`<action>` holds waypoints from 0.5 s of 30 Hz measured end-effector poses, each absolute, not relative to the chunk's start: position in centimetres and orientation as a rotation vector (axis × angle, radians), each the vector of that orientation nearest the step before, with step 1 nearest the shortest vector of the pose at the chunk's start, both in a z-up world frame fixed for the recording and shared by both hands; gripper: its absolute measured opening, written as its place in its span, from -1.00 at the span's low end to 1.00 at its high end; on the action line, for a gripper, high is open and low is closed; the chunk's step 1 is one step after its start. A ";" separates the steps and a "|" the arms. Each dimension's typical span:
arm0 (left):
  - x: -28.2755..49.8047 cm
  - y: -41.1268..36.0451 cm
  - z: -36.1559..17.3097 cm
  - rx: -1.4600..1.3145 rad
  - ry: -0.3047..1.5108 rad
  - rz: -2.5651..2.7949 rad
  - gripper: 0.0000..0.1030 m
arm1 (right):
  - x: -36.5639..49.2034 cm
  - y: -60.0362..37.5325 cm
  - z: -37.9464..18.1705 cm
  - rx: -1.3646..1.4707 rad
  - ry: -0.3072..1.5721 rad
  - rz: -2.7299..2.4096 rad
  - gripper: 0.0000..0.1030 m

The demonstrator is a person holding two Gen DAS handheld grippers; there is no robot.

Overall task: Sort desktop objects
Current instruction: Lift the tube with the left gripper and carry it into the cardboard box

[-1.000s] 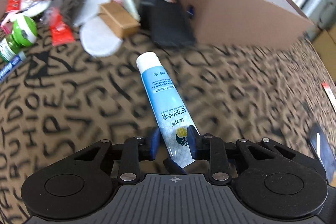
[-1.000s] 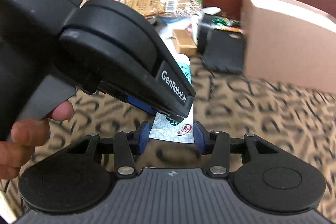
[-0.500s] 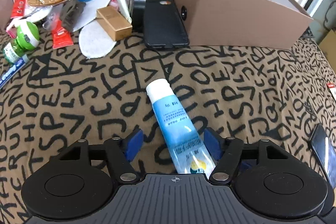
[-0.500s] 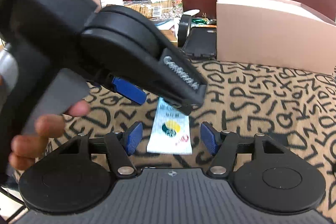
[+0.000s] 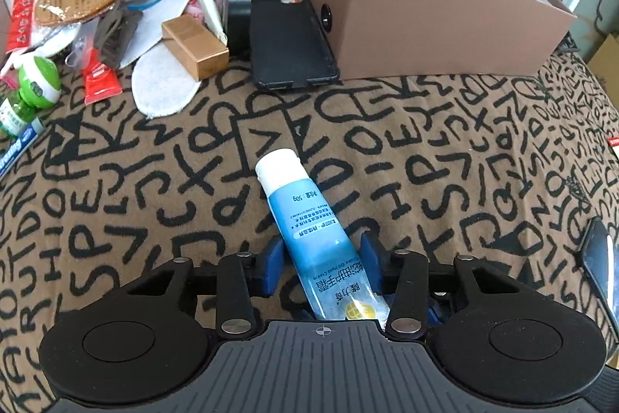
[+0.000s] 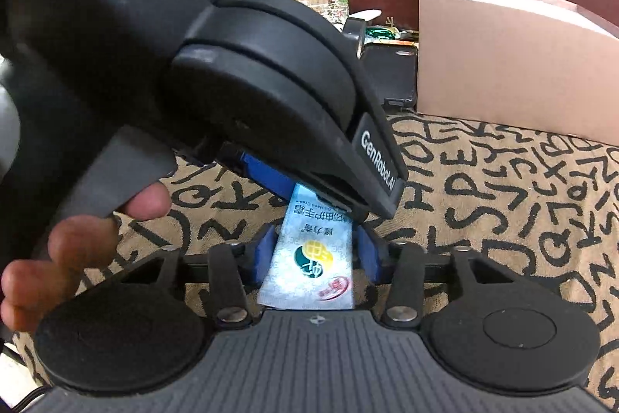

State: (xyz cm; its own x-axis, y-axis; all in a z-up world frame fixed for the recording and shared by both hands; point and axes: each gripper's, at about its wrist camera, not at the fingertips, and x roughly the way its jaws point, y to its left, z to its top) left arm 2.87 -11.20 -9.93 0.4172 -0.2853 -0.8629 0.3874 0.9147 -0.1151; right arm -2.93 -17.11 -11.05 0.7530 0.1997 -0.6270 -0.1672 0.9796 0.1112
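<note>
A blue hand-cream tube (image 5: 309,219) with a white cap lies on the letter-patterned cloth, cap pointing away. My left gripper (image 5: 319,264) has its blue pads on both sides of the tube's body, closed in against it. My right gripper (image 6: 315,254) straddles the tube's flat crimped end (image 6: 313,266), pads close on either side. The left gripper's black body fills the upper left of the right wrist view and hides the rest of the tube.
A brown cardboard box (image 5: 445,26) stands at the back right, also in the right wrist view (image 6: 503,64). A black phone case (image 5: 290,37) lies beside it. A clutter pile with insoles, a gold box (image 5: 193,45) and a green bottle (image 5: 35,88) sits back left.
Both grippers opened wide half a second ago and have now narrowed onto the tube again. The tube has gone from raised to lying on the cloth.
</note>
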 end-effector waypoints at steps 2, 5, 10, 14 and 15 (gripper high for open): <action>2.3 -11.4 -9.5 0.110 1.052 -0.427 -0.17 | -3.1 -17.2 -10.7 0.055 0.691 0.208 -0.09; 1.7 -11.9 -8.2 0.102 1.027 -0.437 -0.17 | -3.6 -17.6 -9.9 0.060 0.680 0.206 -0.09; 1.7 -13.5 -4.3 0.075 0.939 -0.470 -0.17 | -3.7 -19.3 -7.0 0.088 0.599 0.175 -0.09; 3.4 -15.8 -0.5 0.065 0.861 -0.501 -0.17 | -2.5 -21.1 -4.1 0.077 0.517 0.138 -0.09; 3.8 -16.2 0.3 0.066 0.842 -0.509 -0.17 | -2.0 -21.6 -3.4 0.074 0.498 0.131 -0.09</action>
